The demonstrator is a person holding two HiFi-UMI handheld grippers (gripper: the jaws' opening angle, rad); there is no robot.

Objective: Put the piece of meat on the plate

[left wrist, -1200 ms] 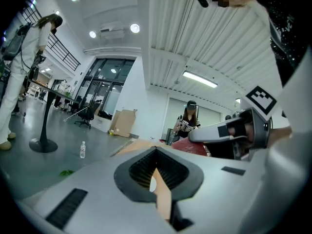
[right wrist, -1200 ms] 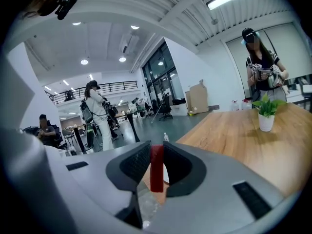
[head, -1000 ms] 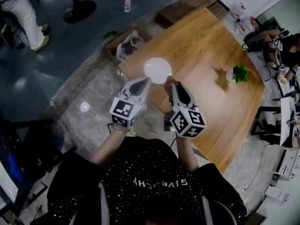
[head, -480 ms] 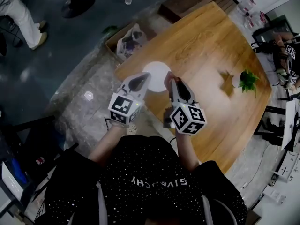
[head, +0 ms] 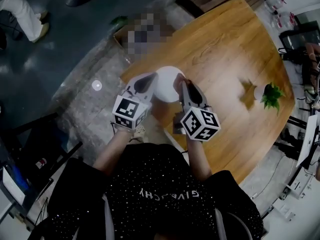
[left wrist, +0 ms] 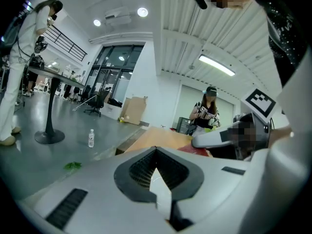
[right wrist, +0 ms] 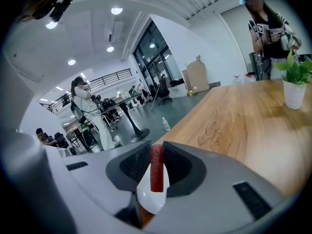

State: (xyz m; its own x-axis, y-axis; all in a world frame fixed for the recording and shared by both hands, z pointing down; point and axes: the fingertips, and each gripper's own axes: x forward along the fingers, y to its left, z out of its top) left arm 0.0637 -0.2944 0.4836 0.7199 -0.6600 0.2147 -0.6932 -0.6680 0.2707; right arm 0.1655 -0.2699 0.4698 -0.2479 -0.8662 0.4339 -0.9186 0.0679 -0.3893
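Observation:
A white plate [head: 167, 86] lies at the near corner of the wooden table [head: 225, 59]. My right gripper [head: 180, 83] is at the plate's right edge, shut on a thin red slab of meat [right wrist: 157, 167]. The meat stands upright between the pads, over the plate [right wrist: 153, 199]. My left gripper [head: 150, 80] is at the plate's left edge; its tips [left wrist: 156, 150] meet with nothing between them, and the plate [left wrist: 161, 189] shows through the gap behind them. The left gripper view also catches the meat [left wrist: 195, 150] beside the right gripper [left wrist: 214, 138].
A small potted plant [head: 270, 95] stands on the table to the right. A cardboard box [head: 145, 29] sits on the floor beyond the table's corner. A water bottle [left wrist: 90, 138] stands on the floor. People stand nearby [left wrist: 207, 111], [head: 20, 9].
Both grippers have moved forward and down toward the plate; their tips now flank it instead of hanging short of it. The right gripper still holds the meat.

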